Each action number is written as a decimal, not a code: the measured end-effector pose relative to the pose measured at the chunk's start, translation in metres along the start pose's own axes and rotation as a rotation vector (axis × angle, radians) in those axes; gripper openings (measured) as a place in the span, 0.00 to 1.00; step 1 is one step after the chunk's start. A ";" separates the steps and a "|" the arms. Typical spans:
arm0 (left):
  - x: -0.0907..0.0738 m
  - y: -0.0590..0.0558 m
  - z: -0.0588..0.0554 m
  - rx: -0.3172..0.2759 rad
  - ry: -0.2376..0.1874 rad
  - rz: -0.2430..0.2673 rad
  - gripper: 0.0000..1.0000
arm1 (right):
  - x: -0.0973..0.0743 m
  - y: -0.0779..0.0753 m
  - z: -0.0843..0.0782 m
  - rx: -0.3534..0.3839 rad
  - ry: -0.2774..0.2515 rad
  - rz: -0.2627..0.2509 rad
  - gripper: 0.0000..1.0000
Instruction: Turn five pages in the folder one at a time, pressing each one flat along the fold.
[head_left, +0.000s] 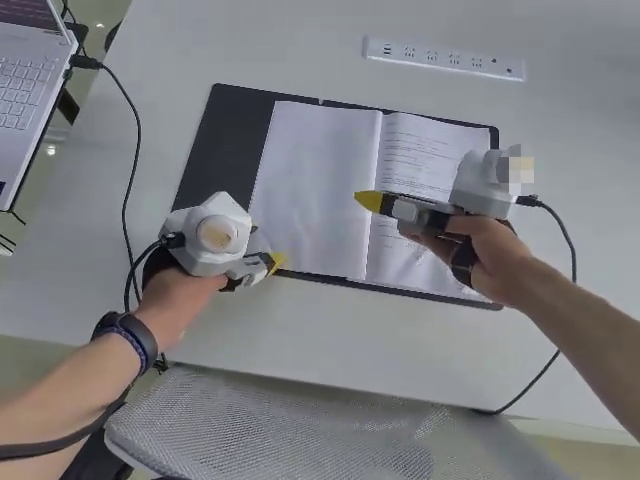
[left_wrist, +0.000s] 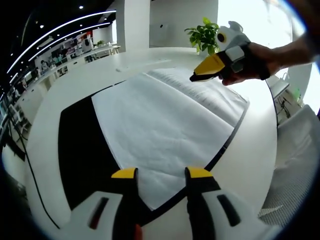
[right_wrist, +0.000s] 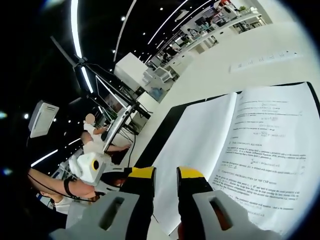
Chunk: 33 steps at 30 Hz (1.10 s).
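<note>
On white table (head_left: 250, 40), flat black folder (head_left: 215, 140).

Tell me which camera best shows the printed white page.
The right gripper view: the printed white page lies close, text lines clear. The head view has the right gripper covering part; the left gripper view shows it distant, washed out.

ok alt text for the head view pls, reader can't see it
An open folder lies on a white table, blank page on its left, printed page on its right. The left gripper is at the blank page's near corner; the right gripper is over the printed page by the fold. A laptop and power strip sit farther back.
</note>
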<state>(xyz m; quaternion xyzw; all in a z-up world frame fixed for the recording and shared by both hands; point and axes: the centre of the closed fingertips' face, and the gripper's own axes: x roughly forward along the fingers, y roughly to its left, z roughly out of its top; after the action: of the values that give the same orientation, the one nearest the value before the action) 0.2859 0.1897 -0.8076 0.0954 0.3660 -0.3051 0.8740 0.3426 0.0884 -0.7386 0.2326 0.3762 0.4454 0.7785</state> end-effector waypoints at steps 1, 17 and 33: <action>0.000 0.000 0.000 -0.005 0.000 -0.001 0.36 | 0.000 -0.001 0.002 -0.004 0.001 0.001 0.15; 0.002 -0.001 0.001 -0.020 0.002 -0.009 0.39 | 0.021 -0.036 0.005 -0.006 0.041 -0.024 0.11; 0.006 -0.001 0.002 -0.022 0.009 -0.002 0.39 | 0.024 -0.053 -0.009 0.016 0.038 -0.018 0.00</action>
<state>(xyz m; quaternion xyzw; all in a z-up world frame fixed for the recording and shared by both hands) 0.2902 0.1852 -0.8104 0.0868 0.3732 -0.3017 0.8730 0.3711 0.0832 -0.7900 0.2268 0.3966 0.4398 0.7732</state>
